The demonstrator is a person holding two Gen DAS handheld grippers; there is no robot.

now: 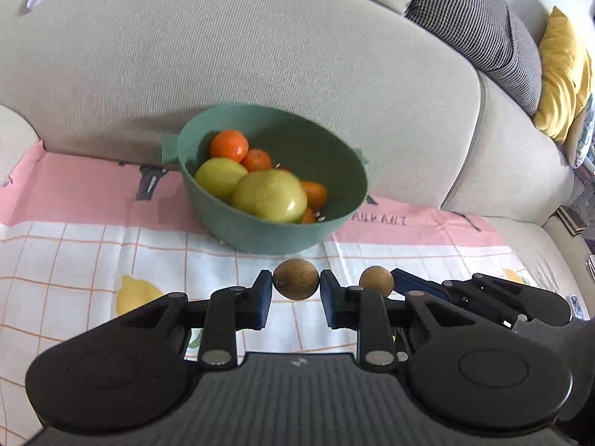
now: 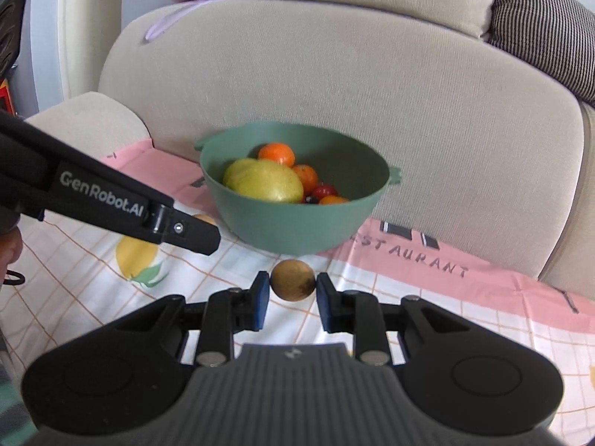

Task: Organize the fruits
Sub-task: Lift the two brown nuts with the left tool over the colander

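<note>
A green bowl [image 1: 267,238] stands on the cloth against the sofa back. It holds oranges [image 1: 228,145], large yellow-green fruits [image 1: 269,195] and, in the right wrist view, a small red fruit [image 2: 324,190]. My left gripper [image 1: 296,291] is shut on a small brown round fruit [image 1: 296,278], just in front of the bowl and above the cloth. Beside it on the right, my right gripper [image 1: 379,288] is shut on a second brown round fruit [image 1: 376,278]. In the right wrist view that fruit [image 2: 292,280] sits between the blue pads [image 2: 260,291], short of the bowl [image 2: 297,226]. The left gripper [image 2: 206,236] reaches in from the left.
A pink and checked cloth [image 1: 93,245] with lemon prints covers the sofa seat. The beige backrest [image 1: 260,44] rises right behind the bowl. A grey striped cushion [image 1: 479,26] and a yellow cushion [image 1: 561,74] lie far right. A hand [image 2: 9,249] shows at the left edge.
</note>
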